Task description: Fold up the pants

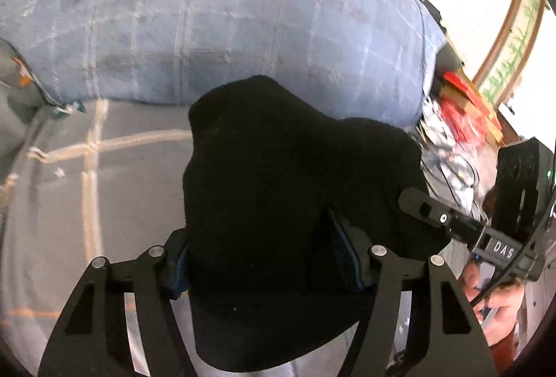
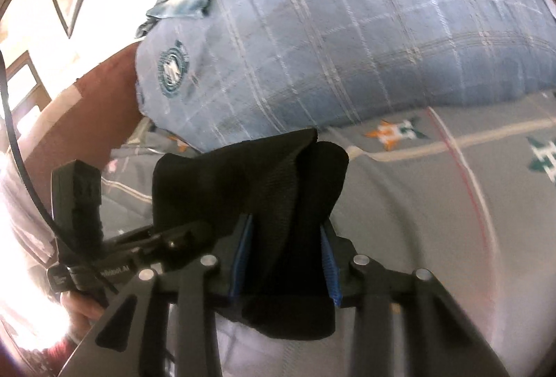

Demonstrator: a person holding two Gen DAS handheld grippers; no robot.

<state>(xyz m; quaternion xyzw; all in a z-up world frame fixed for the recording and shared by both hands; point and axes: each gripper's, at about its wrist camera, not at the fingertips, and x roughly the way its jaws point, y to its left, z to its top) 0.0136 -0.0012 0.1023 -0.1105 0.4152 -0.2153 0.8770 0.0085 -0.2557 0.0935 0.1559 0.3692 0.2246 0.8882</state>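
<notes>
The black pants [image 1: 278,168] are bunched between the fingers of my left gripper [image 1: 267,258], which is shut on the cloth and holds it above the bed. In the right wrist view the same black pants [image 2: 278,175] are pinched between the blue pads of my right gripper [image 2: 285,255], with a folded edge sticking up ahead of the fingertips. The right gripper also shows at the right of the left wrist view [image 1: 451,220], close beside the pants. The left gripper shows at the left of the right wrist view [image 2: 139,245]. Most of the garment is hidden below.
A grey bedsheet [image 1: 87,203] with cream lines and star motifs [image 2: 392,133] lies under the pants. A big blue plaid pillow [image 1: 226,11] lies behind them; it also shows in the right wrist view [image 2: 347,29]. Red boxes and clutter [image 1: 465,112] sit at the right.
</notes>
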